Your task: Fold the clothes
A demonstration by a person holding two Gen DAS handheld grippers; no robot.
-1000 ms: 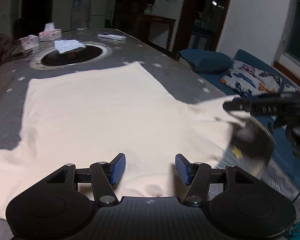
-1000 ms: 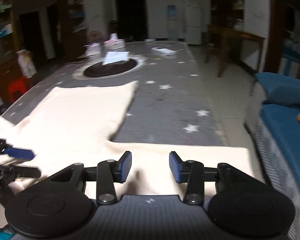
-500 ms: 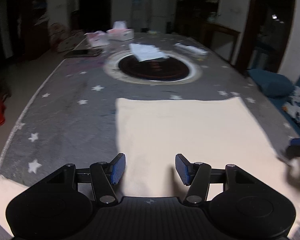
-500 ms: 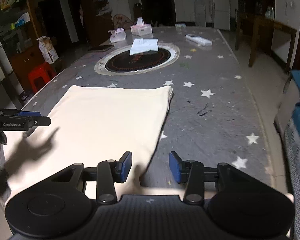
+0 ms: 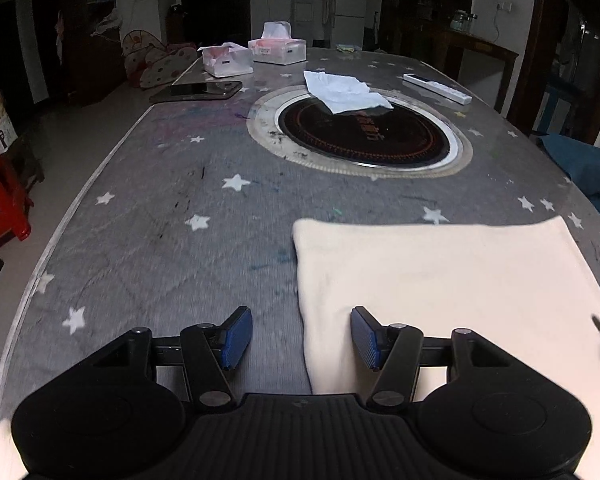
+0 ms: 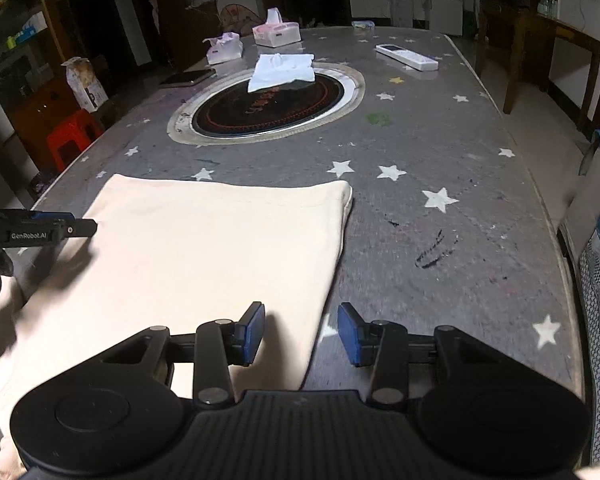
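Cream garment [image 5: 440, 280] lies flat on the star-print table [image 5: 172, 216]. Left gripper [image 5: 301, 336] fingers spread over its left edge, pinching nothing. Right gripper [image 6: 301, 334] fingers spread over its right edge, also empty.

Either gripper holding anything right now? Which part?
Nothing held. Left gripper and right gripper are both open, each straddling a side edge of the cream garment without pinching it.

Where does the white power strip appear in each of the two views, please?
Left wrist view: the white power strip lies far on the table, upper right, right of the round black hob.
Right wrist view: the white power strip lies far, right of centre, again right of the round black hob.
Shared landmark: the white cloth on the hob's far rim.
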